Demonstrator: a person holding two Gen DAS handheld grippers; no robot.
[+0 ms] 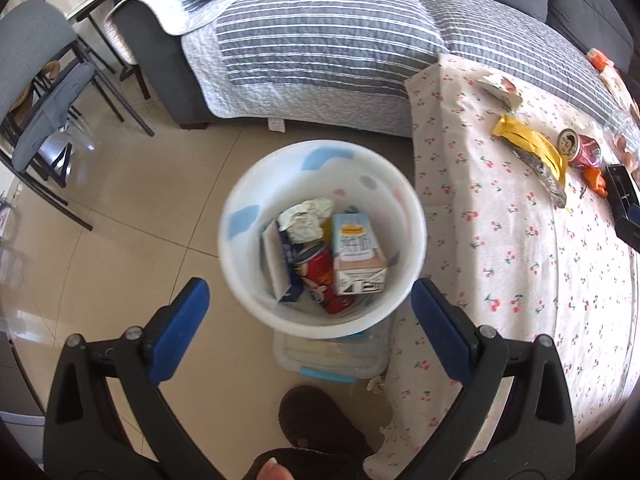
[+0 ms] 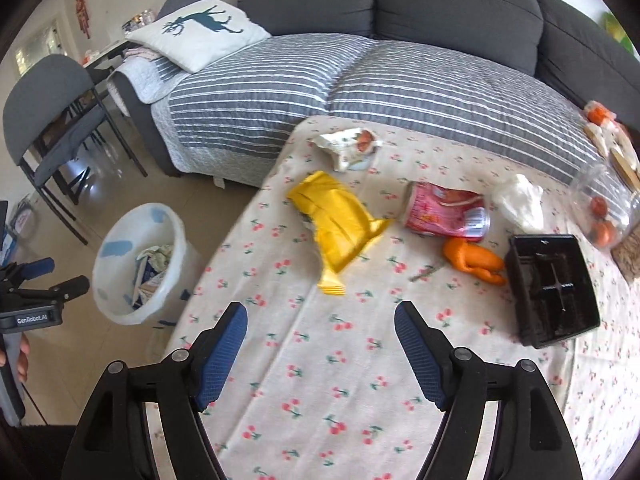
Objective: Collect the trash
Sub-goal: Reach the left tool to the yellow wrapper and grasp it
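Observation:
A white bin (image 1: 276, 172) stands on the floor beside the cherry-print table (image 1: 500, 240). It holds a drink carton (image 1: 358, 256), a red can (image 1: 324, 276), a blue box and crumpled foil. My left gripper (image 1: 310, 296) hangs open above the bin with nothing between its fingers. My right gripper (image 2: 320, 320) is open and empty over the table (image 2: 340, 360). Ahead of it lie a yellow wrapper (image 2: 340, 220), a crushed pink can (image 2: 444, 210), orange peel (image 2: 476, 260), a white tissue (image 2: 520, 200) and a snack wrapper (image 2: 348, 144). The bin (image 2: 138, 214) and left gripper (image 2: 60, 276) show at the left.
A black plastic tray (image 2: 552, 284) and a glass jar (image 2: 604, 208) sit at the table's right. A grey sofa with a striped cover (image 2: 360, 80) runs behind. A chair (image 2: 44, 120) stands at the left. A clear lidded box (image 1: 332, 356) and a slippered foot (image 1: 316, 420) are by the bin.

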